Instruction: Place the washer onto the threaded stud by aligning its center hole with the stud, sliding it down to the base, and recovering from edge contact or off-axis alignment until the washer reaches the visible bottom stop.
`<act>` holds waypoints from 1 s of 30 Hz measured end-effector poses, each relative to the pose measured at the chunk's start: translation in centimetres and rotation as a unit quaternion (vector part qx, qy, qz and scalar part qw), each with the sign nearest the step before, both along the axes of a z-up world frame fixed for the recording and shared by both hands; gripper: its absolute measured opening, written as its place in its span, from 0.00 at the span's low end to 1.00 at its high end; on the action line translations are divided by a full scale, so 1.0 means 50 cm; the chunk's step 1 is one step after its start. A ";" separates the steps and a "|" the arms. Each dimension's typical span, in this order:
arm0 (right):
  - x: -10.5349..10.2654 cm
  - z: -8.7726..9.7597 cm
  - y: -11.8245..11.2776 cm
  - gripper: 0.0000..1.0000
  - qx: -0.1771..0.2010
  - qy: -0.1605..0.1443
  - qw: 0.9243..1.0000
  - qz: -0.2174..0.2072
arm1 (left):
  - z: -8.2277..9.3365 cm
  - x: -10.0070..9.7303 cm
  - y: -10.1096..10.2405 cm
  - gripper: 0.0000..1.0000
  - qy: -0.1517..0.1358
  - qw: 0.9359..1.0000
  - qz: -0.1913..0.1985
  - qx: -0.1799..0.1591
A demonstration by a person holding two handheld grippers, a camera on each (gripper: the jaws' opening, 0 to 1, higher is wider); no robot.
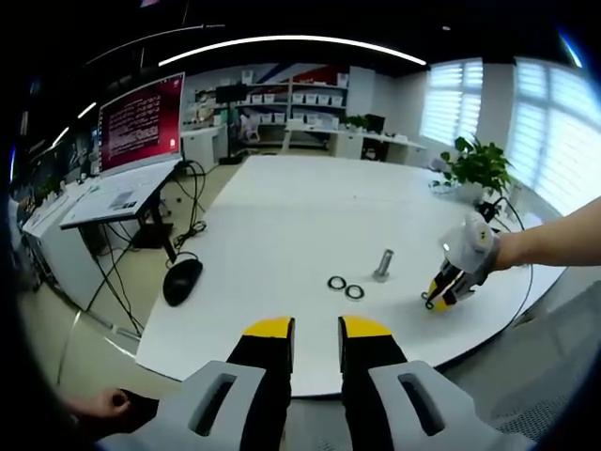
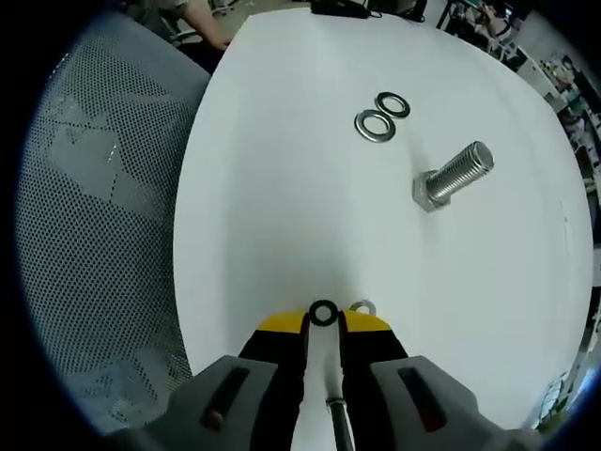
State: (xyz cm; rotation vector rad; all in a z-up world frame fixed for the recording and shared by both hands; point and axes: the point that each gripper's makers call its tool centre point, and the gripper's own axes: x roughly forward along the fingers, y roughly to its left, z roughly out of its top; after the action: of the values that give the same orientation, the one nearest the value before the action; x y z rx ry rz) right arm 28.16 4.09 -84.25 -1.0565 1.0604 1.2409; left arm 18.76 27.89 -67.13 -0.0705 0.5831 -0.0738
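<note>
A threaded steel stud (image 2: 454, 177) stands on its hex head on the white table (image 2: 282, 188); it is also visible as the stud (image 1: 383, 265). Two loose washers (image 2: 375, 126) lie side by side beyond it, and in the left gripper view the washers (image 1: 346, 287) lie just left of the stud. My right gripper (image 2: 323, 319) is shut on a small dark washer (image 2: 323, 313) at its yellow tips, low over the table and short of the stud. A silver washer (image 2: 362, 306) lies by its right tip. The right gripper (image 1: 439, 295) is held by a hand. My left gripper (image 1: 316, 329) hovers open before the table edge.
A black mouse (image 1: 182, 280) sits at the table's left edge, with a monitor (image 1: 141, 120) on a side desk beyond. A potted plant (image 1: 479, 167) stands at the far right. A grey mesh chair (image 2: 94, 235) borders the table edge.
</note>
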 end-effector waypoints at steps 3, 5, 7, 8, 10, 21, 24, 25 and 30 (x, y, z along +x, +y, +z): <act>0.001 0.000 0.000 0.15 0.000 -0.001 1.000 0.000 | 0.001 0.001 0.000 0.16 -0.002 1.000 0.001 -0.003; 0.001 0.000 0.000 0.16 0.001 -0.002 1.000 0.000 | 0.000 0.001 0.000 0.16 -0.001 1.000 0.001 -0.002; 0.001 0.000 0.001 0.16 0.006 -0.002 1.000 -0.004 | 0.001 0.001 0.000 0.16 -0.003 1.000 0.001 -0.004; 0.001 0.000 0.001 0.16 0.008 -0.002 1.000 -0.007 | 0.001 0.001 -0.001 0.16 -0.002 1.000 0.000 -0.004; 0.000 0.000 0.001 0.16 0.011 -0.004 1.000 -0.005 | 0.001 0.001 0.000 0.15 -0.003 1.000 0.001 -0.004; 0.001 0.001 -0.001 0.16 0.044 -0.005 0.999 -0.008 | 0.005 0.002 -0.001 0.14 -0.010 1.000 0.003 -0.013; 0.001 0.001 0.001 0.15 0.041 -0.007 0.999 -0.010 | 0.005 0.002 -0.001 0.14 -0.010 1.000 0.004 -0.014; 0.001 0.000 0.001 0.15 0.039 -0.008 0.999 -0.013 | 0.006 0.002 -0.001 0.14 -0.011 1.000 0.004 -0.016; 0.003 0.007 0.001 0.14 0.033 -0.028 0.999 -0.005 | 0.006 0.003 -0.002 0.14 -0.011 1.000 0.003 -0.017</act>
State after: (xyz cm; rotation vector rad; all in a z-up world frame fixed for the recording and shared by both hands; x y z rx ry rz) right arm 28.29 4.14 -83.89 -1.0292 0.9736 1.2236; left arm 18.90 27.79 -66.84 -0.1034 0.5590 -0.0790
